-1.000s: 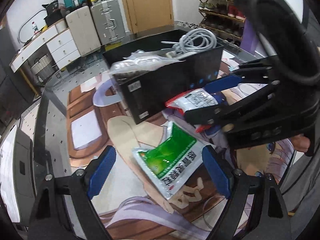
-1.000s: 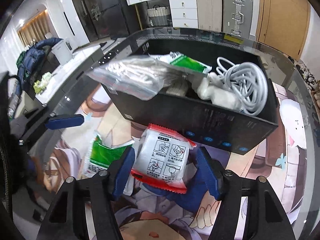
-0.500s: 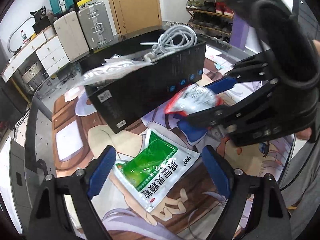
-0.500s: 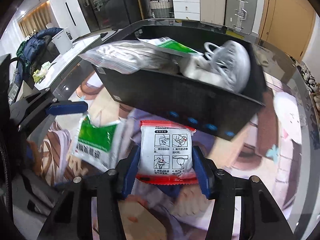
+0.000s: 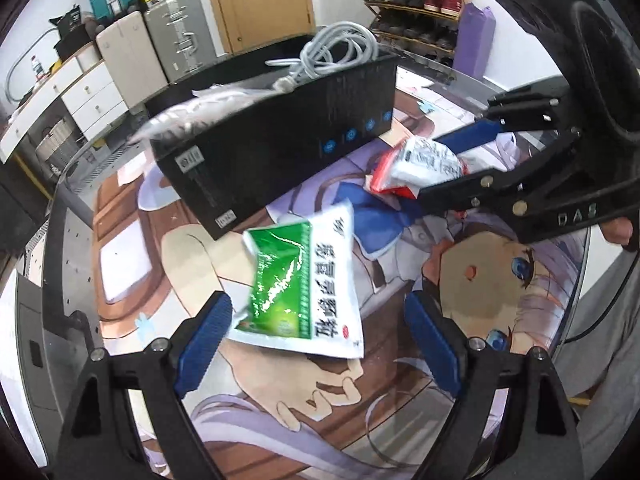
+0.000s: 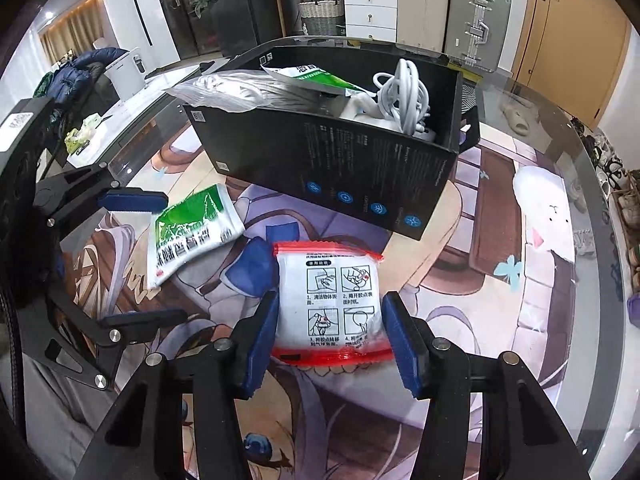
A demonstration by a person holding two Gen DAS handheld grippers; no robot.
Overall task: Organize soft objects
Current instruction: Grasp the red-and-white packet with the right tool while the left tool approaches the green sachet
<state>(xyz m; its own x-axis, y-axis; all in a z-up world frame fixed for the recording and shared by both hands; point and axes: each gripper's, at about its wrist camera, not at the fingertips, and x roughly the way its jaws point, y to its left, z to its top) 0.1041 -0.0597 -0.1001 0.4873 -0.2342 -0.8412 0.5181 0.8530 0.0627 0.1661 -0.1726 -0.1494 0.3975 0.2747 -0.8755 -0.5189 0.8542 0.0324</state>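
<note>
My right gripper (image 6: 328, 340) is shut on a red-and-white packet (image 6: 334, 304) and holds it above the mat, in front of the black box (image 6: 340, 168). The packet also shows in the left wrist view (image 5: 420, 164), with the right gripper (image 5: 448, 164) around it. My left gripper (image 5: 316, 344) is open, its pads on either side of a green-and-white sachet (image 5: 304, 284) that lies on the mat; the sachet also shows in the right wrist view (image 6: 192, 232). The box holds a clear bag (image 6: 248, 92), another green sachet (image 6: 312, 76) and a coiled white cable (image 6: 404, 92).
The table is round glass over an anime-print mat (image 5: 400, 392). Its edge (image 6: 592, 168) curves past on the right. Suitcases (image 5: 176, 48) and white drawers (image 5: 92, 92) stand on the floor beyond the table. A shoe rack (image 5: 416, 4) is at the back right.
My right gripper closed on the red-and-white packet and lifted it slightly off the mat. My left gripper drew closer over the green sachet and stayed open.
</note>
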